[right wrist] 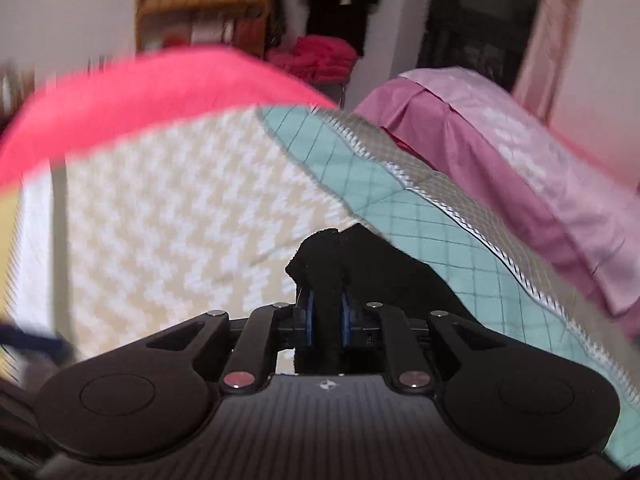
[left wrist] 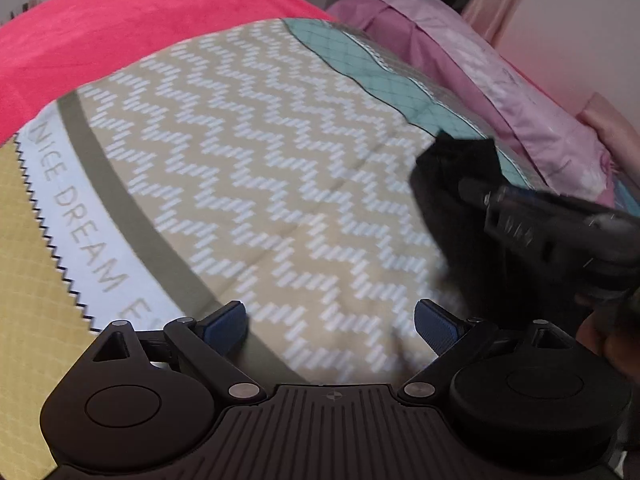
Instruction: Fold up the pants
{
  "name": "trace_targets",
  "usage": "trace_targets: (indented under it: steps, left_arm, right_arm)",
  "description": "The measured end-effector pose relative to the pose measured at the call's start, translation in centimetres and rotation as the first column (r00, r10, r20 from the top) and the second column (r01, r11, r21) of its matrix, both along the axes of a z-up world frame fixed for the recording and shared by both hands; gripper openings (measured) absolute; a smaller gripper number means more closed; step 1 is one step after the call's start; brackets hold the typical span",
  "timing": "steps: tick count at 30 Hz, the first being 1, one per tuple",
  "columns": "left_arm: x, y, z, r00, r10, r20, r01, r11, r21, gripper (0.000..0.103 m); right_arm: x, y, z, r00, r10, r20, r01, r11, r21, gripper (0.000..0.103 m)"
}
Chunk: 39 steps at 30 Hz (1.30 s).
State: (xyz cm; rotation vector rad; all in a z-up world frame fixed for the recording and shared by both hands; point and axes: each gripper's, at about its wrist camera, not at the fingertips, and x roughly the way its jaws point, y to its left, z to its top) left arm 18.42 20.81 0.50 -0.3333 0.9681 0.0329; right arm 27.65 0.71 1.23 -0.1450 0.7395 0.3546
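Left gripper (left wrist: 330, 326): spread wide, nothing between its blue pads, over the zigzag quilt (left wrist: 240, 152).
Pants (right wrist: 326, 280): black cloth bunched between the right tool's pads, trailing rightward.
Right gripper (right wrist: 327, 316): pinching the pants.

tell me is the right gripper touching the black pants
Touching. The right wrist view shows the right gripper with both blue pads pressed against a bunch of the black pants between them.
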Motion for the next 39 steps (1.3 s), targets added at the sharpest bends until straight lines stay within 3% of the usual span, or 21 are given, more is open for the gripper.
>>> trace_targets:
  steps: [4, 6, 10, 13, 15, 18, 21, 23, 24, 26, 28, 31, 36, 37, 39]
  left_arm:
    - [0.4, -4.8, 0.8, 0.991, -0.122, 0.060, 0.125, 0.991, -0.045, 0.103]
    - [0.9, -7.9, 0.9, 0.980, -0.187, 0.073, 0.191, 0.980, -0.059, 0.103]
    - [2.5, -15.5, 0.2, 0.945, -0.314, 0.086, 0.318, 0.948, -0.032, 0.103]
    - [3.1, -19.8, -1.3, 0.936, -0.351, 0.031, 0.349, 0.935, 0.060, 0.103]
    - [3.2, -20.9, -2.3, 0.921, -0.388, -0.019, 0.388, 0.920, 0.044, 0.103]
    - [2.2, -22.2, -2.6, 0.891, -0.454, -0.012, 0.454, 0.890, 0.037, 0.103]
    - [1.1, -23.3, -2.2, 0.834, -0.552, -0.004, 0.550, 0.831, 0.075, 0.103]
    - [0.3, -23.4, -2.1, 0.766, -0.643, -0.020, 0.643, 0.765, 0.035, 0.103]
    - [-0.2, -23.3, -2.1, 0.732, -0.681, -0.030, 0.681, 0.732, 0.017, 0.103]
    - [-1.3, -22.8, -1.9, 0.669, -0.742, -0.041, 0.743, 0.670, 0.004, 0.103]
    - [-2.2, -22.1, -1.3, 0.637, -0.770, -0.043, 0.771, 0.637, 0.011, 0.103]
    - [-2.1, -20.7, 0.2, 0.651, -0.759, -0.019, 0.759, 0.651, -0.012, 0.103]
    - [0.9, -20.9, 2.5, 0.718, -0.692, 0.067, 0.695, 0.717, -0.044, 0.103]
    - [1.6, -21.4, 2.5, 0.730, -0.679, 0.076, 0.683, 0.729, -0.045, 0.103]
    - [3.1, -23.2, 2.3, 0.752, -0.654, 0.081, 0.659, 0.752, -0.039, 0.103]
  right_arm:
    - [-0.3, -7.3, 4.7, 0.997, -0.056, -0.047, 0.066, 0.965, 0.253, 0.016]
    - [-1.3, -10.5, 6.7, 0.993, -0.105, -0.056, 0.118, 0.938, 0.326, 0.016]
    - [-4.6, -15.0, 9.1, 0.987, -0.155, -0.030, 0.154, 0.907, 0.392, 0.015]
    - [-7.6, -18.9, 10.3, 0.971, -0.239, 0.015, 0.210, 0.880, 0.426, 0.015]
    - [-10.0, -22.3, 10.7, 0.942, -0.333, 0.035, 0.284, 0.851, 0.443, 0.015]
    - [-14.2, -27.7, 9.8, 0.878, -0.478, 0.023, 0.418, 0.790, 0.449, 0.015]
    - [-18.4, -31.6, 5.7, 0.788, -0.614, -0.052, 0.579, 0.708, 0.404, 0.016]
    - [-19.7, -33.2, 1.4, 0.704, -0.686, -0.187, 0.706, 0.646, 0.290, 0.016]
    - [-20.3, -33.7, -0.4, 0.677, -0.694, -0.244, 0.736, 0.627, 0.257, 0.016]
    - [-21.5, -34.1, -1.4, 0.678, -0.689, -0.256, 0.734, 0.611, 0.297, 0.018]
    - [-21.8, -34.2, -0.4, 0.675, -0.709, -0.205, 0.731, 0.604, 0.317, 0.028]
    - [-21.7, -35.0, 1.3, 0.622, -0.774, -0.119, 0.759, 0.560, 0.331, 0.072]
    - [-17.8, -35.3, 1.2, 0.644, -0.762, -0.069, 0.745, 0.605, 0.281, 0.072]
    - [-16.9, -35.2, 0.7, 0.657, -0.750, -0.069, 0.736, 0.620, 0.272, 0.068]
    - [-15.6, -34.6, -0.6, 0.686, -0.724, -0.080, 0.719, 0.656, 0.227, 0.015]
